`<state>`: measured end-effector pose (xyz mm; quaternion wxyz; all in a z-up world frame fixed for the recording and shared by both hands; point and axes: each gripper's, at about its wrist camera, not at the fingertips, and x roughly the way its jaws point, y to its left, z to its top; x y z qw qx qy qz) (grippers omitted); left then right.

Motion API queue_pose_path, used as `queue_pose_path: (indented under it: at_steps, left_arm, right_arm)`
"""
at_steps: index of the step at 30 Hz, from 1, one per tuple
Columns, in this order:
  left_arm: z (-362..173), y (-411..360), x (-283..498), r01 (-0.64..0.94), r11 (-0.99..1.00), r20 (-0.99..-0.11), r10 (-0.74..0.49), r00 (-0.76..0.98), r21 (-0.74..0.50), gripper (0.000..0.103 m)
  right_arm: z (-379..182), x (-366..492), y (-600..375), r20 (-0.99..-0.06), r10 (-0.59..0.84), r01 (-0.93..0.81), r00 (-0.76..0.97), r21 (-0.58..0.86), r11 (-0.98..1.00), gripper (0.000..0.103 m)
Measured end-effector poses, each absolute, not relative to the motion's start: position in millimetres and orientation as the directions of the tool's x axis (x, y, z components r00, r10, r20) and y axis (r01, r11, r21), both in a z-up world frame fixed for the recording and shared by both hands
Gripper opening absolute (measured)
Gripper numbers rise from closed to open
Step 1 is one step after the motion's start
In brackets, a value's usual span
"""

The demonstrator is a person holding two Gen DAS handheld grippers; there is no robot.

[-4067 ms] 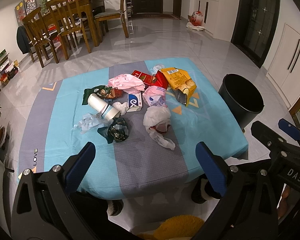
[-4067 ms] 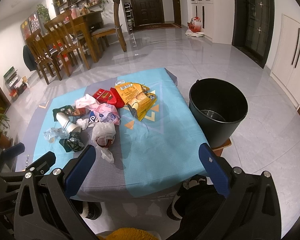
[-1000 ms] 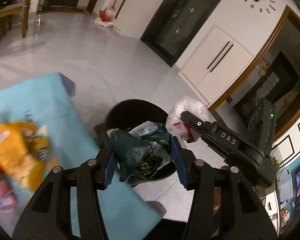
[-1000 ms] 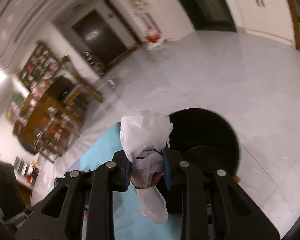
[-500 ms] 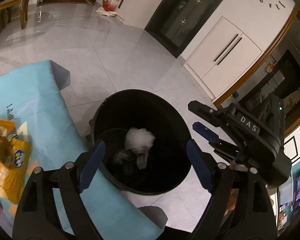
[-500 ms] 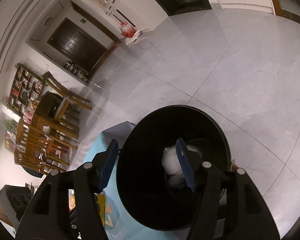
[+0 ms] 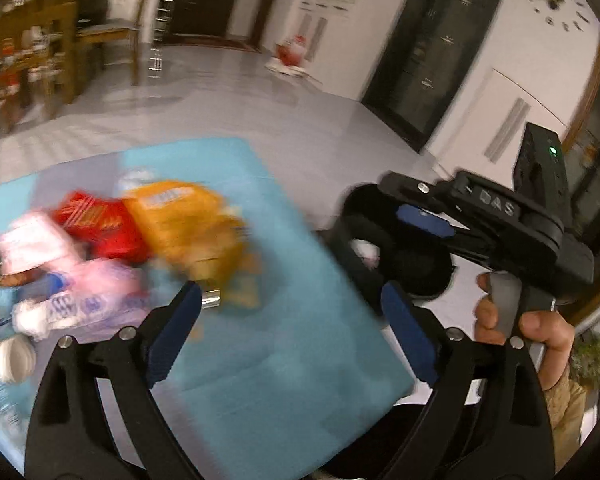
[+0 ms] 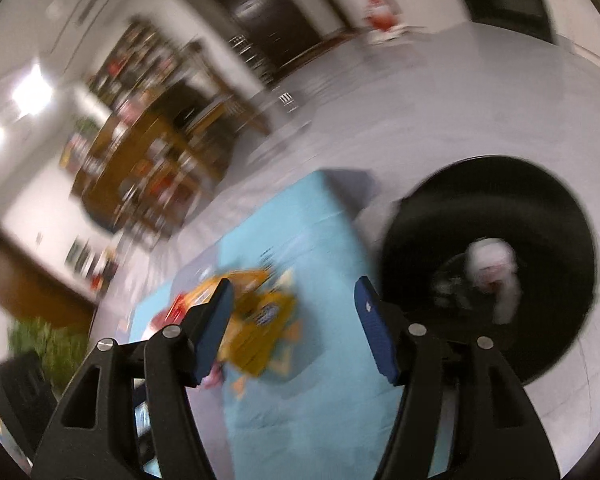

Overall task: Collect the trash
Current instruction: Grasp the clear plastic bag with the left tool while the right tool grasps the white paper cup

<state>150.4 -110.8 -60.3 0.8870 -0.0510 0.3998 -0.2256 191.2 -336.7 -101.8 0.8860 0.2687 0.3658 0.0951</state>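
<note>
Both views are motion-blurred. My left gripper (image 7: pixel 292 312) hangs over the teal tablecloth (image 7: pixel 284 360) with its jaws opening and nothing between them. Left of it lie an orange snack bag (image 7: pixel 188 220), a red packet (image 7: pixel 96 224) and pink wrappers (image 7: pixel 100 280). The black bin (image 7: pixel 416 272) stands off the table's right edge with a white bag (image 7: pixel 366 250) inside. My right gripper (image 8: pixel 292 304) is also opening and empty, over the table edge beside the bin (image 8: pixel 420 232). The white bag (image 8: pixel 492 264) shows in the bin, and the orange bag (image 8: pixel 256 320) lies by the left finger.
A hand (image 7: pixel 532 324) holds the right gripper (image 7: pixel 412 208) above the bin. A wooden dining table with chairs (image 8: pixel 160 152) stands far back on the grey tiled floor (image 8: pixel 420 100). A white paper cup (image 7: pixel 8 360) lies at the table's left.
A second ago the left gripper held a dark green bag and the right a white bag over the bin. Both dropped in; both grippers have opened and swung back toward the table.
</note>
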Motion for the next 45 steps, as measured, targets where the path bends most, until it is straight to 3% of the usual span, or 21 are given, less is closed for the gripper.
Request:
queue_pose_path:
  at_steps: [6, 12, 17, 27, 33, 37, 45]
  left_arm:
    - [-52.0, -17.3, 127.5, 0.143, 0.978, -0.699, -0.21, 0.683, -0.154, 0.092]
    - [-80.8, 77.9, 111.1, -0.162, 0.981, -0.796, 0.015, 0.605, -0.104, 0.092]
    - [-110.7, 122.6, 107.6, -0.277, 0.95, -0.849, 0.025, 0.528, -0.145, 0.092]
    - [-155.7, 130.5, 117.3, -0.312, 0.941, -0.904, 0.016, 0.428, -0.131, 0.088]
    - [-161.8, 135.4, 123.6, -0.278, 0.941, -0.897, -0.055, 0.439, -0.193, 0.058]
    - [-164.2, 145.6, 119.6, -0.304, 0.923, -0.893, -0.083, 0.441, -0.236, 0.017]
    - [-138.7, 182.5, 103.7, -0.443, 0.873, -0.845, 0.073, 0.53, -0.202, 0.016]
  right_arm:
    - [-96.8, 186.5, -251.5, -0.604, 0.502, -0.226, 0.618, 0.476, 0.85, 0.062]
    - [-99.7, 175.6, -171.5, -0.626, 0.596, -0.423, 0.503, 0.423, 0.801, 0.062]
    - [-111.4, 173.5, -113.3, -0.674, 0.618, -0.522, 0.406, 0.384, 0.762, 0.063]
    - [-124.5, 188.3, -29.6, -0.709, 0.643, -0.651, 0.289, 0.347, 0.675, 0.062]
    - [-143.3, 207.7, 7.9, -0.737, 0.637, -0.68, 0.225, 0.35, 0.645, 0.062]
    - [-157.8, 216.4, 23.0, -0.765, 0.614, -0.68, 0.193, 0.347, 0.646, 0.062]
    - [-171.5, 211.9, 48.1, -0.814, 0.547, -0.727, 0.196, 0.254, 0.638, 0.062]
